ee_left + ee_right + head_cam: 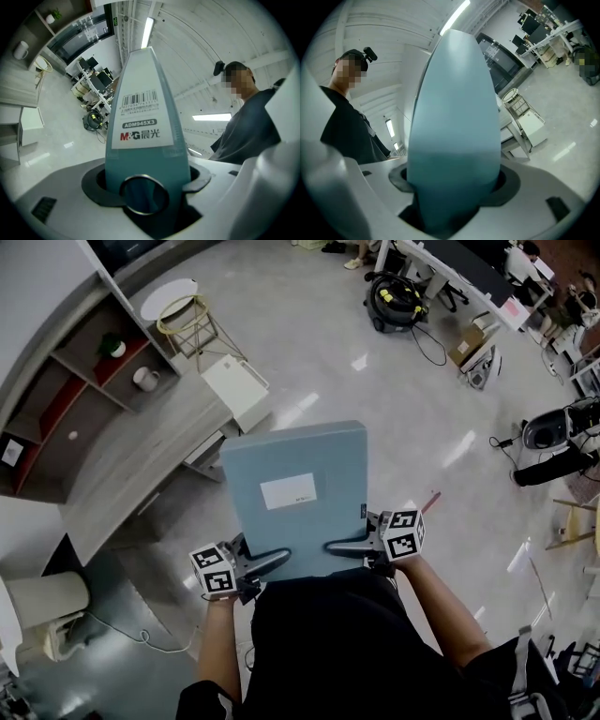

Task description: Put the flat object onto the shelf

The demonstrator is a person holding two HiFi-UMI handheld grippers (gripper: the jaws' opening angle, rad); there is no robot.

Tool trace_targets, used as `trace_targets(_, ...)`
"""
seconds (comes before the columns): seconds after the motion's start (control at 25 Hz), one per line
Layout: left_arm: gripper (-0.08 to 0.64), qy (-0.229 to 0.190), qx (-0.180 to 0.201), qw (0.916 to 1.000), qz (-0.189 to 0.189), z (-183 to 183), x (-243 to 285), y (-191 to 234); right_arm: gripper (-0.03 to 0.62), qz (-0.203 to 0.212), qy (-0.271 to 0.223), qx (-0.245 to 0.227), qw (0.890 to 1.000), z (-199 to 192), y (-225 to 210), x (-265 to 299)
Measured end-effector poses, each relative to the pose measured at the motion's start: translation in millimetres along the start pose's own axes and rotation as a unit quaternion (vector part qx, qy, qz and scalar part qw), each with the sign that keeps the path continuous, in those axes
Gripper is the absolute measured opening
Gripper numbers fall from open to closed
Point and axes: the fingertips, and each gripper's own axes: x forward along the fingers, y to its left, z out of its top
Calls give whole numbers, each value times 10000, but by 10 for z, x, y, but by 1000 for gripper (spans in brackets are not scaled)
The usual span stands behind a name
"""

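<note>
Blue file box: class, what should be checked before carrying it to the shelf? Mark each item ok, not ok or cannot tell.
1. Left gripper jaws clamp the blue file box: ok.
2. Right gripper jaws clamp its other side: ok.
3. Box held roughly flat, label up: ok.
4. Shelf in sight, head view's upper left: ok.
5. A free compartment fits the box: cannot tell.
6. Box on the shelf: not ok, held well short of it.
</note>
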Motion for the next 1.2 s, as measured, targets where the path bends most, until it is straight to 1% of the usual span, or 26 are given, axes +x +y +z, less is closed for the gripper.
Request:
trace_targets(0.12,302,-220,21,9997,36,65,-461,115,328,-4,198,-131,9997,86,85,461)
trace_targets(0.28,304,-373,130,9991,162,120,-1057,166,330,53,347,-249,9991,100,246,1031)
trace_targets(0.56,311,-849,119,9947,562,139,-1814,198,330,319,820,-384,9954,112,457,1761)
trace_targets(0.72,319,-1182,141,9895,821,120,-2129,196,333,471,1128,-604,9907,134,568,2061)
trace_targets(0.92,322,-1544,168,9806,1194,116,-2346,224,334,723,1437,-805,9837,176,587,2297)
trace_targets(1.08,324,-1766,22,9731,1481,145,-2510,321,337,928,1672,-786,9784,221,517,2522)
trace_targets(1.2,324,-1839,-39,9680,1708,263,-2628,466,337,1126,1738,-783,9752,358,411,2714)
